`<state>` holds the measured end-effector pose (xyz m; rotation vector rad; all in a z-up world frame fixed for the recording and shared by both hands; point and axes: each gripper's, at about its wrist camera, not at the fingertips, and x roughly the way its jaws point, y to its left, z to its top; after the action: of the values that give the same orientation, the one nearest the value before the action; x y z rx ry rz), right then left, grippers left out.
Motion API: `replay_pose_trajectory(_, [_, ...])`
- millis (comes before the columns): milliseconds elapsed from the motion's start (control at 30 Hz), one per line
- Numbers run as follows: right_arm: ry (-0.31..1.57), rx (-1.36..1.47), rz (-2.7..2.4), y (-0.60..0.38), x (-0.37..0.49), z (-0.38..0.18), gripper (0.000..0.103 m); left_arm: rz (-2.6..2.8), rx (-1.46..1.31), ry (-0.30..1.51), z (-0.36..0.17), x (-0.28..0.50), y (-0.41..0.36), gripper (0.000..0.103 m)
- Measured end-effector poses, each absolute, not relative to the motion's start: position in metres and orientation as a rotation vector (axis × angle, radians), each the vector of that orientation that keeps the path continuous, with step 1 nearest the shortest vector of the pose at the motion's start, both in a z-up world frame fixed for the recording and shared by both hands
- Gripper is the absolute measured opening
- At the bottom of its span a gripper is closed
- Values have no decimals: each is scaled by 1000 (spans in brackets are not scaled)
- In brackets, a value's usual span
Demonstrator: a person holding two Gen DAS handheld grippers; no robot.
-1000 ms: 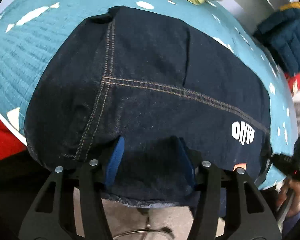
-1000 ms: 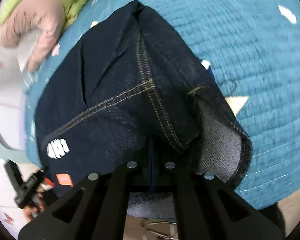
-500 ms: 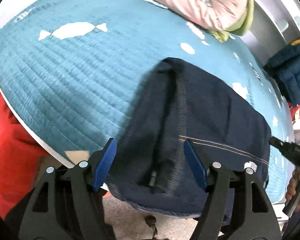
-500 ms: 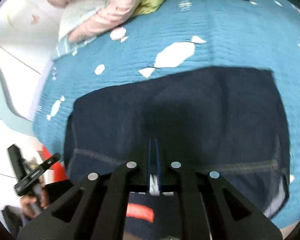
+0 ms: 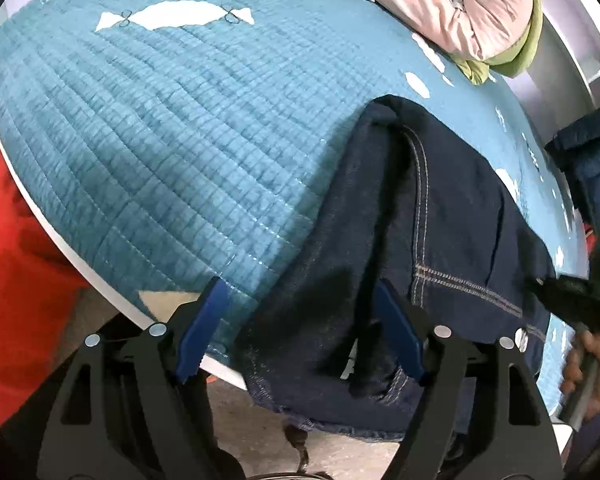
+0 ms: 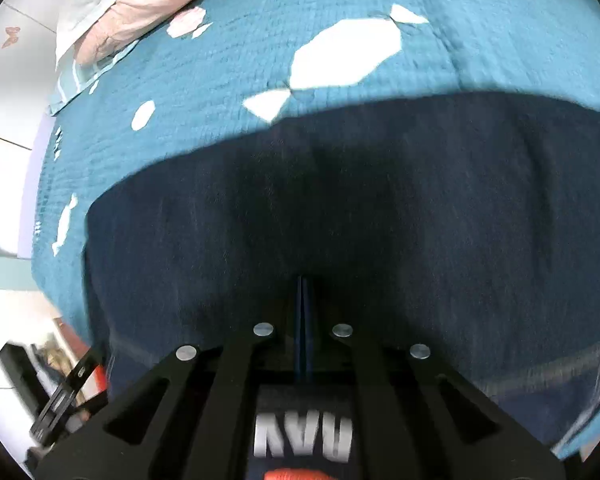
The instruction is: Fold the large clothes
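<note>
Folded dark blue jeans (image 5: 440, 216) with tan stitching lie at the near edge of a teal quilted bed (image 5: 172, 128). My left gripper (image 5: 300, 332) is open with blue pads, empty, over the jeans' left edge, which hangs past the bed edge. In the right wrist view the jeans (image 6: 380, 208) fill the lower half. My right gripper (image 6: 303, 312) has its fingers pressed together over the denim; whether cloth is pinched between them is not visible. White lettering on the jeans (image 6: 302, 438) shows below the fingers. The right gripper also shows at the left wrist view's right edge (image 5: 572, 300).
Pink and green bedding (image 5: 460, 8) lies piled at the far side of the bed. A dark blue padded jacket (image 5: 596, 160) sits at the right. Red cloth (image 5: 16, 264) is at the left below the bed edge. Floor (image 5: 340, 452) shows beneath.
My left gripper has let go of the jeans and pulled back left, and is open. The right gripper has swung over the flat denim and come in closer, staying shut.
</note>
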<state>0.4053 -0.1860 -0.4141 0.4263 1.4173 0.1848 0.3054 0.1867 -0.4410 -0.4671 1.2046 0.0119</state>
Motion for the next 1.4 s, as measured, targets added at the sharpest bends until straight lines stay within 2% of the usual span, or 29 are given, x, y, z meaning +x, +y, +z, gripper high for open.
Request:
replay_pose_trajectory(100, [1422,430,244,-187,363,-401,3,15,-457,1210,-443,297,191,79])
replay_pose_trajectory(167, [1459,434,244,-185,337,-413,0,20,-488,1221,-446,290,197,79])
replay_pose_trajectory(300, [1421,494,226,-192,326,-443,0,29,-491,1227,-444,280,199,80])
replay_pose_trajectory(500, [1431,496,239,-184,293,-425,2,53,-539,1258,-449,262,206,80])
replay_pose_trajectory(600, [1383,495,242,-184,268,-437,0,103,-495,1230,-449,258,208,80])
replay_pose_trajectory(733, [1389,565,250,-192,272,-441,0,102,-517,1224,-455,267,212,80])
replay_pose_trajectory(933, [1377,570,243,-190,272,-440,0,55,-494,1311,-470,274,197,82])
replay_pose_trajectory(1133, [1351,590,232,-192,262,-432,3,58,-519,1308,-464,271,201,54])
replay_pose_trajectory(1233, [1349,574,231,-189,260,-425,13,63,-497,1315,-455,264,202,33])
replay_pose_trajectory(1267, [1347,566,233,-187,259,-423,20,37,-493,1307,-449,261,200,16])
replay_pose_trajectory(1300, [1343,552,239,-184,257,-420,29,9,-498,1292,-444,259,199,11])
replay_pose_trajectory(1367, [1334,521,255,-178,256,-415,37,-26,-463,1268,-436,257,190,11])
replay_pose_trajectory(1400, [1330,511,254,-176,257,-413,38,-35,-443,1260,-433,257,187,10])
